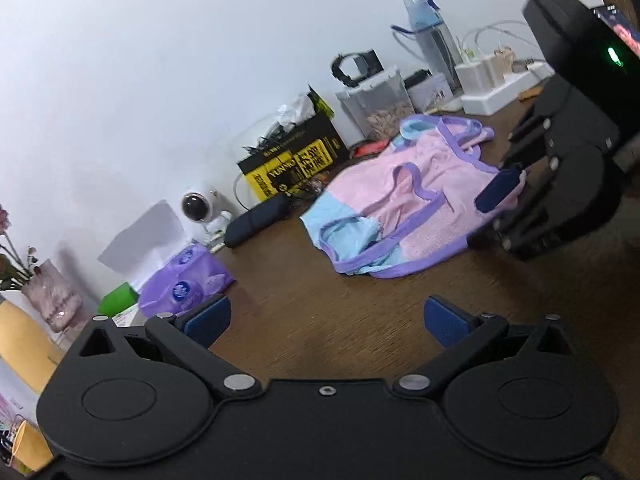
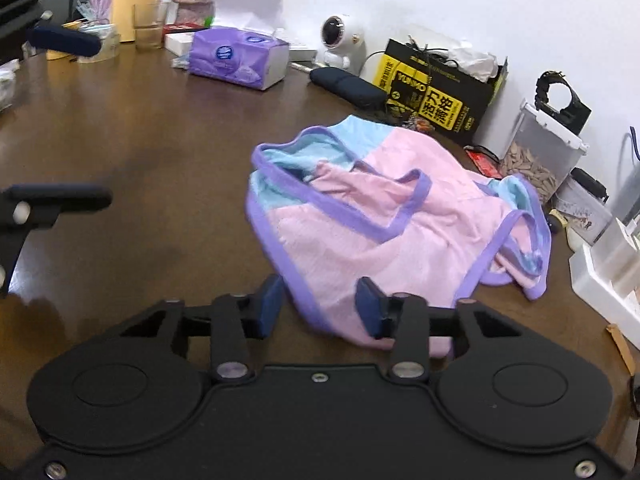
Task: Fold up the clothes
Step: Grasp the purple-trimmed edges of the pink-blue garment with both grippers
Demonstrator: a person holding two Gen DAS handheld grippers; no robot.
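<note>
a: where's the garment?

b: the pink, blue and purple-trimmed garment (image 2: pixel 384 216) lies crumpled on the brown tabletop (image 2: pixel 140 152), toward the wall side, just in front of a black and yellow box (image 2: pixel 436 96).

a: and the fingers?

b: the right gripper (image 2: pixel 320 312) has its fingers apart, holding nothing — the near hem of the garment lies between the blue pads (image 2: pixel 370 312). the left gripper (image 1: pixel 326 322) has its fingers spread wide over bare tabletop, well apart from the cloth.

a: any writing you can read?

b: the box shows "yunmo" in yellow, with chinese characters beside it that i can't make out. a purple tissue pack (image 2: pixel 240 58) has a round blue logo, too small to read. a small white camera (image 2: pixel 338 42) stands near the wall — unlabelled as far as i can tell.
</note>
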